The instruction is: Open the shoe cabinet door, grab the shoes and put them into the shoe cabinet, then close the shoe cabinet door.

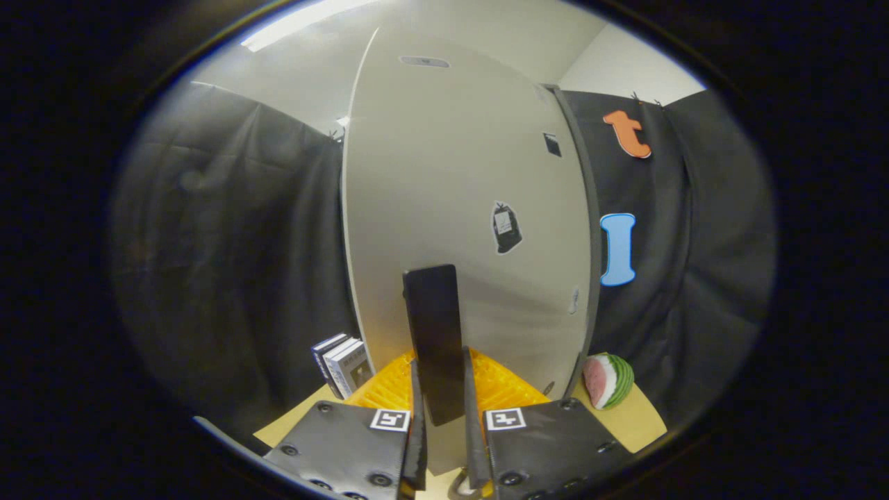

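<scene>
A tall white cabinet door [458, 194] stands close in front of me, upright on the tan table. A dark flat handle [432, 326] sticks out from the door's lower middle. My gripper [441, 364] is shut on the lower part of this handle, one finger on each side of it. An orange ribbed part [507, 389] lies at the foot of the door, just beyond the fingers. A dark grey edge [589, 229] runs down the door's right side. A small black sticker [505, 228] is on the door, above and to the right of the handle.
Several upright books [342, 364] stand to the left of the door's foot. A watermelon-slice toy [608, 380] lies on the tan table [639, 417] to the right. Black cloth walls close in behind and on both sides.
</scene>
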The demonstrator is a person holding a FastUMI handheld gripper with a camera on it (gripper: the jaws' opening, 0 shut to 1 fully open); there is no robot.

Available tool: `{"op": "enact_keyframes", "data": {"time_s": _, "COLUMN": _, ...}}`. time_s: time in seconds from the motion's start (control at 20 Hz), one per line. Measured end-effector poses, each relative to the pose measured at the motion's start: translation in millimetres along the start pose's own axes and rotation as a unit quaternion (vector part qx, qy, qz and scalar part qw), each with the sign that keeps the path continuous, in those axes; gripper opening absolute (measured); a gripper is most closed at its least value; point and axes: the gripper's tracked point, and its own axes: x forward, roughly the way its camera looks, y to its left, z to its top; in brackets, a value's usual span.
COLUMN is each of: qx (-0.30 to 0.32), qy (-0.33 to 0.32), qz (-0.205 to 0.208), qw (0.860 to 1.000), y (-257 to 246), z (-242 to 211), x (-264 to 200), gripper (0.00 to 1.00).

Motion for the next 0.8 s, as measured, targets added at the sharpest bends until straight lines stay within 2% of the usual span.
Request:
{"op": "enact_keyframes", "data": {"time_s": 0.15, "qx": 0.012, "qy": -0.003, "qz": -0.005, "qw": 1.000, "y": -20.9, "z": 1.4, "x": -21.3, "gripper": 0.25}}
{"op": "enact_keyframes", "data": {"time_s": 0.4, "qx": -0.025, "qy": -0.016, "qz": -0.036, "qw": 0.999, "y": -53.4, "z": 5.0, "x": -46.7, "gripper": 0.24}}
{"op": "enact_keyframes", "data": {"time_s": 0.55, "qx": -0.046, "qy": -0.017, "qz": -0.060, "qw": 0.997, "y": -76.5, "z": 7.2, "x": -49.6, "gripper": 0.24}}
{"op": "enact_keyframes", "data": {"time_s": 0.8, "qx": -0.040, "qy": -0.022, "qz": -0.100, "qw": 0.994, "y": -116.7, "z": 11.0, "x": -65.9, "gripper": 0.23}}
